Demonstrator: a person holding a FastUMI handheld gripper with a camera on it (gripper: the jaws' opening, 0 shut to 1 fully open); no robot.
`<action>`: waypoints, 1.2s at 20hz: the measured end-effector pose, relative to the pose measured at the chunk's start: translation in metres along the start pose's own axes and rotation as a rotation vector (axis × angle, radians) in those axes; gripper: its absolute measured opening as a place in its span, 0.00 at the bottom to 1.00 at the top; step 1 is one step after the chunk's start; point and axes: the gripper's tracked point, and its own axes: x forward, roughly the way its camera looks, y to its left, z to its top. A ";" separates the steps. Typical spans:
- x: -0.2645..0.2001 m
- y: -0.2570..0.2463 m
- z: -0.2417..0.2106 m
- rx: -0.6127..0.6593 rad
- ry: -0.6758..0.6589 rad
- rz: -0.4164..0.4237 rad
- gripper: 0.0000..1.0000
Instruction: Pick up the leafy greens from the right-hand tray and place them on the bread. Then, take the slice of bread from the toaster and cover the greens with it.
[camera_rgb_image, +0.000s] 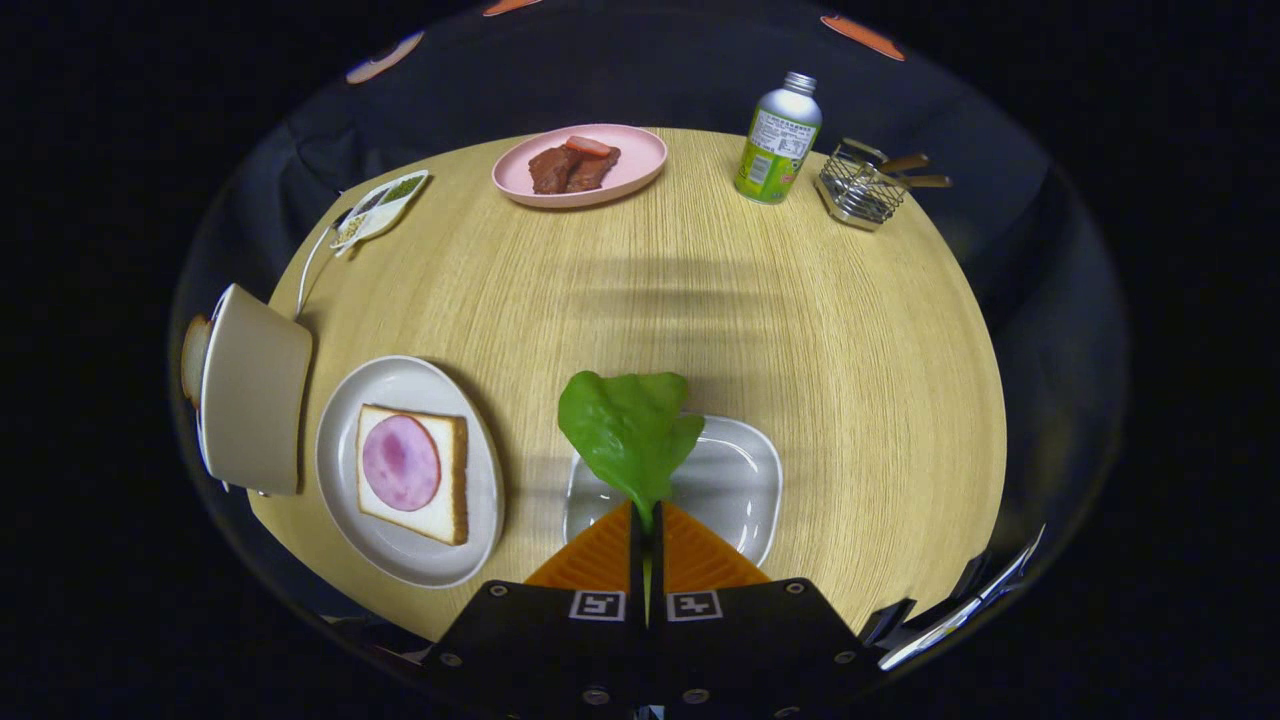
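Green and limp, the lettuce leaf (630, 425) hangs from my hand-held gripper (647, 525), whose fingers are pressed together on its stem end; the blade fans out just ahead of the tips. It is lifted above the clear tray (740, 490) near the bench's near edge, so I judge the pick-up done and the carry to the bread as the step in hand.

That bread slice (450, 500), topped with a round of pink ham (401, 462), lies on a white plate (400, 385) just left of the tray, along the same near edge. My next move calls for a short swing left, keeping the pinch firm, then lowering until the leaf drapes over the ham before I let go.

Farther left, at the bench's left edge, stands the toaster (255, 390) with the second slice (192, 358) peeking out; that waits its turn.
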 end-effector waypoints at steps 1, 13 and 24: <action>-0.005 0.006 0.003 -0.001 -0.010 0.001 0.01; -0.031 0.112 0.019 -0.081 -0.037 0.075 0.01; -0.014 0.166 0.004 -0.125 0.012 0.100 0.01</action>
